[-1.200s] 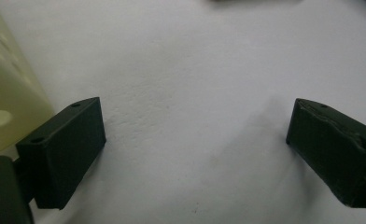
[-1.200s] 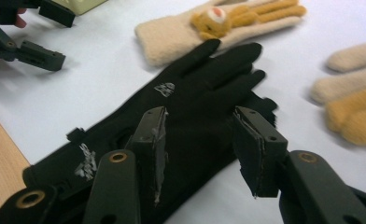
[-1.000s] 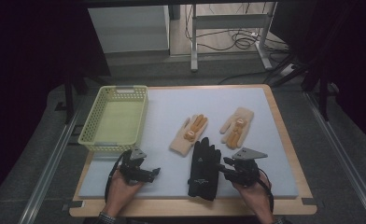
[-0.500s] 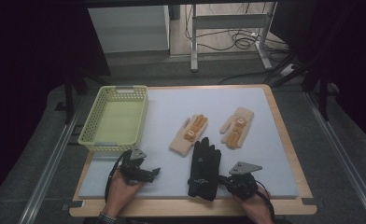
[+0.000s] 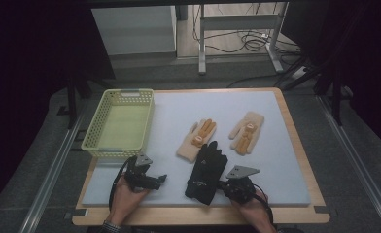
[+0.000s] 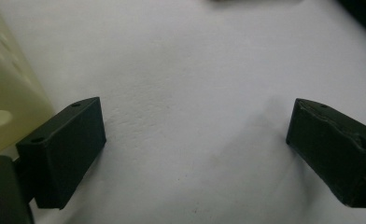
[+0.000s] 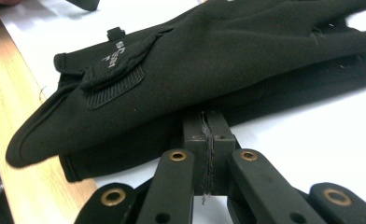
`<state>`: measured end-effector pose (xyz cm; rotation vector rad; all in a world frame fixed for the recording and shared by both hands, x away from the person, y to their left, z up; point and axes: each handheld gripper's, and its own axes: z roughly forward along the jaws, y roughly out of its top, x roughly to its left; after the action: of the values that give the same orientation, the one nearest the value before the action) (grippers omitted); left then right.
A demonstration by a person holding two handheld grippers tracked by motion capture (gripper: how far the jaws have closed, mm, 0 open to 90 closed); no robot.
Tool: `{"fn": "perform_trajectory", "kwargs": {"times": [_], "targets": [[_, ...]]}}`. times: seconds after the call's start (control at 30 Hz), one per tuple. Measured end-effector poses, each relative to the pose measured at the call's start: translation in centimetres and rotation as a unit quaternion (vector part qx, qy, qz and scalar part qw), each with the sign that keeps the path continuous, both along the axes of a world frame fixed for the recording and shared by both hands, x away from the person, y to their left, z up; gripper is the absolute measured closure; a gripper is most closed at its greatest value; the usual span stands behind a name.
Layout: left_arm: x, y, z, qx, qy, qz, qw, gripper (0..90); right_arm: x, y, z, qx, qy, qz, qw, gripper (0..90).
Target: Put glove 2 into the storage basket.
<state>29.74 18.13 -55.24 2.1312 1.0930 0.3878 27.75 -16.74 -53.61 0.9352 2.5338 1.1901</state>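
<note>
A wooden-edged counter [image 5: 295, 131] is covered by a pale mat [image 5: 276, 160]. At about ten o'clock on the mat a yellow-green basket [image 5: 95, 128] is set. Near the centre two tan gloves are laid flat and apart, one [image 5: 197, 139] at about twelve o'clock of the black glove, the other [image 5: 247, 132] at about two o'clock of it. The black glove [image 5: 205, 172] is laid near the front edge at six o'clock, and a second black layer is seen beneath it in the right gripper view. The right gripper [image 5: 226, 185] is placed at the glove's three o'clock side, its jaws pressed together against the glove's edge [image 7: 218, 70]; whether fabric is pinched cannot be told. The left gripper [image 5: 160, 179] is held over bare mat at eight o'clock, its jaws spread wide with nothing between them.
</note>
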Motion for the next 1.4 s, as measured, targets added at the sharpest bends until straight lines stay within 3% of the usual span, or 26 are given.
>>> {"fn": "perform_trajectory", "kwargs": {"times": [0.63, 0.83, 1.03, 1.23, 1.4], "targets": [[0.0, 0.0, 0.0, 0.001, 0.001, 0.000, 1.0000, 4.8, 3.2, 5.1, -0.1, -0.014, -0.012, 0.002, 0.9998, 88.0], [0.0, -0.1, 0.0, 0.001, 0.002, 0.000, 1.0000, 4.7, 3.7, 5.7, -0.1, -0.016, -0.012, 0.002, 0.9998, 86.8], [0.0, -0.1, 0.0, 0.002, 0.002, 0.001, 1.0000, 4.8, 3.3, 3.8, 0.3, -0.019, -0.016, -0.005, 0.9997, 75.1], [0.0, 0.0, 0.0, 0.001, 0.002, 0.001, 1.0000, 4.8, 3.6, -0.6, 1.1, -0.023, -0.029, -0.049, 0.9981, 59.5], [0.0, 0.0, 0.0, 0.000, 0.001, 0.001, 1.0000, 4.9, 3.9, -2.9, 1.2, -0.037, -0.039, -0.076, 0.9956, 46.8]]}}
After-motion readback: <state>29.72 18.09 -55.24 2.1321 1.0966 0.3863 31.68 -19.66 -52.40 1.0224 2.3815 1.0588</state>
